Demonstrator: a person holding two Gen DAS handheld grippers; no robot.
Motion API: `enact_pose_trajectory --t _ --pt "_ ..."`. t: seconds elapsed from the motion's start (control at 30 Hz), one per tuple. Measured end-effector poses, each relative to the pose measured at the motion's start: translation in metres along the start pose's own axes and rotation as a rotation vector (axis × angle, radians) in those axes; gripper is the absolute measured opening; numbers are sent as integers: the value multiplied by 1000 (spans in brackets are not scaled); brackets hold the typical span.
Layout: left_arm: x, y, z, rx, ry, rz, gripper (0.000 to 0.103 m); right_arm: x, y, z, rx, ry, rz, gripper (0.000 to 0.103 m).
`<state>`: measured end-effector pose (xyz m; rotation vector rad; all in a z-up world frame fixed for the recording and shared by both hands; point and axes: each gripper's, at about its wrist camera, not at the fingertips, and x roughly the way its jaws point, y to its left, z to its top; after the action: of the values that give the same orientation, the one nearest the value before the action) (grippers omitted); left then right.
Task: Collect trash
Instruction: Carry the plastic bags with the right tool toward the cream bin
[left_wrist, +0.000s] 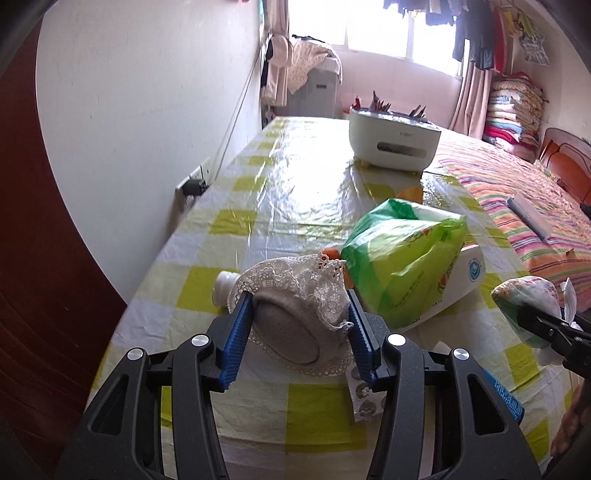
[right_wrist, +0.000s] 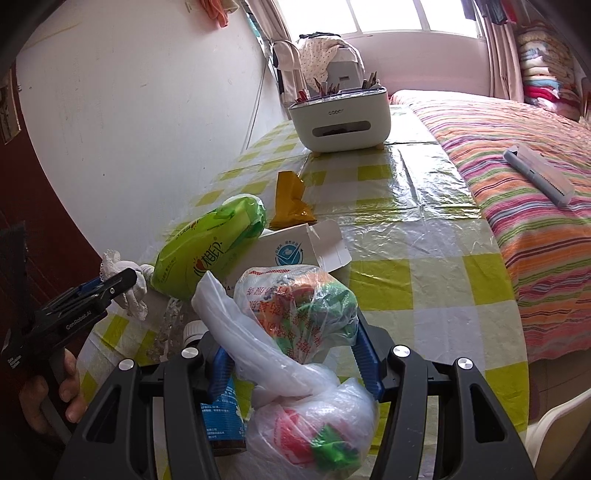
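Your right gripper (right_wrist: 291, 354) pinches knotted plastic bag (right_wrist: 295, 332) of scraps, lifted off checked tablecloth (right_wrist: 406, 229). Your left gripper (left_wrist: 297, 328) clamps lace-trimmed grey cloth (left_wrist: 299, 306) between blue pads (white bottle cap (left_wrist: 223, 282) just behind). Green tissue pack (right_wrist: 207, 247) leans on white carton (right_wrist: 291, 247), mid-table. White organiser box (right_wrist: 340, 122) sits at far end. Orange wrapper (right_wrist: 290, 199) lies beside carton.

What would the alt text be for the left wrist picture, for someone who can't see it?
The left gripper clamps a grey lace-trimmed cloth above a yellow-checked table. Beside it lie a green packet and a white box; the right gripper holds a knotted bag.
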<state>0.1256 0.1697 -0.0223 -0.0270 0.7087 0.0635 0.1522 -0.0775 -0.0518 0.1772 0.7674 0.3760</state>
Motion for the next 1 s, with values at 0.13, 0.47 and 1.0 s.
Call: enact_pose_trajectory --t 0.13,0.47,1.0 --pt "-7 -6 2 12 -18 -6 48 -3 -2 0 2 -6 -2 54" --pt "-11 -21 3 34 -30 -16 48 -14 -10 0 13 -29 -8 54" --pt "-25 -57 5 74 -52 -74 48 -38 -32 -5 40 -66 -67 54"
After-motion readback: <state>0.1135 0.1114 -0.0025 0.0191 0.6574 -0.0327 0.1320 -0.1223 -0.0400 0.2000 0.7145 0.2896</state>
